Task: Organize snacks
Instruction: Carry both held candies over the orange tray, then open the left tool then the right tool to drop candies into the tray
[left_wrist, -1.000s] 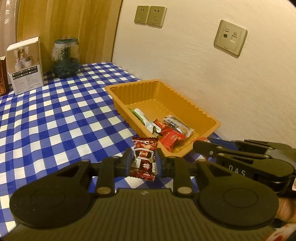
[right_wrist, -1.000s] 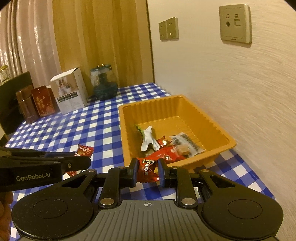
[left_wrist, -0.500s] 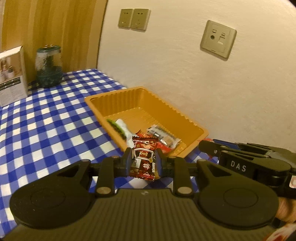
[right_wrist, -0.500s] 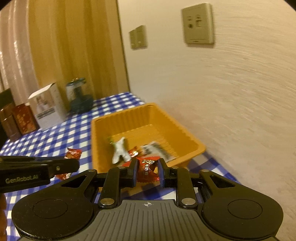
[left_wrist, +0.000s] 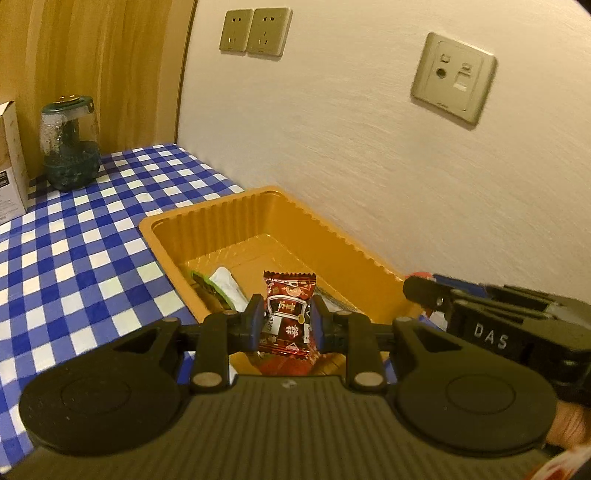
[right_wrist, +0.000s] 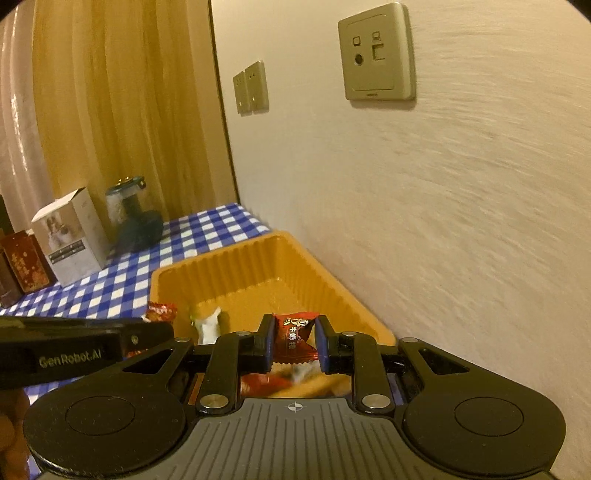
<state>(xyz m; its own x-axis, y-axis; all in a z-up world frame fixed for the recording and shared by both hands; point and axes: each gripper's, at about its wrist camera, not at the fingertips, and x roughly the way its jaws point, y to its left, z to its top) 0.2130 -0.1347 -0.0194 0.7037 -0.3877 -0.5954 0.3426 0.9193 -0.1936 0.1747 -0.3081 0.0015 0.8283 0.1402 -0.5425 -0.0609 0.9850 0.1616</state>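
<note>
My left gripper (left_wrist: 287, 323) is shut on a red candy packet (left_wrist: 289, 314) and holds it above the near end of the orange tray (left_wrist: 229, 225). My right gripper (right_wrist: 294, 341) is shut on a small red candy (right_wrist: 295, 332), also above the tray's (right_wrist: 236, 273) near end. In the tray lie a white-and-green wrapper (left_wrist: 223, 288), which also shows in the right wrist view (right_wrist: 208, 326), and red wrappers under the fingers. The right gripper shows in the left wrist view (left_wrist: 480, 317); the left one in the right wrist view (right_wrist: 74, 354).
The tray stands against the wall on a blue checked tablecloth (left_wrist: 74, 240). At the back are a glass jar (left_wrist: 70, 144), a white box (right_wrist: 70, 236) and dark red boxes (right_wrist: 26, 266). Another red candy (right_wrist: 160, 312) shows just left of the tray.
Both grippers have moved forward and up with their candies, from the table in front of the tray to above its near end.
</note>
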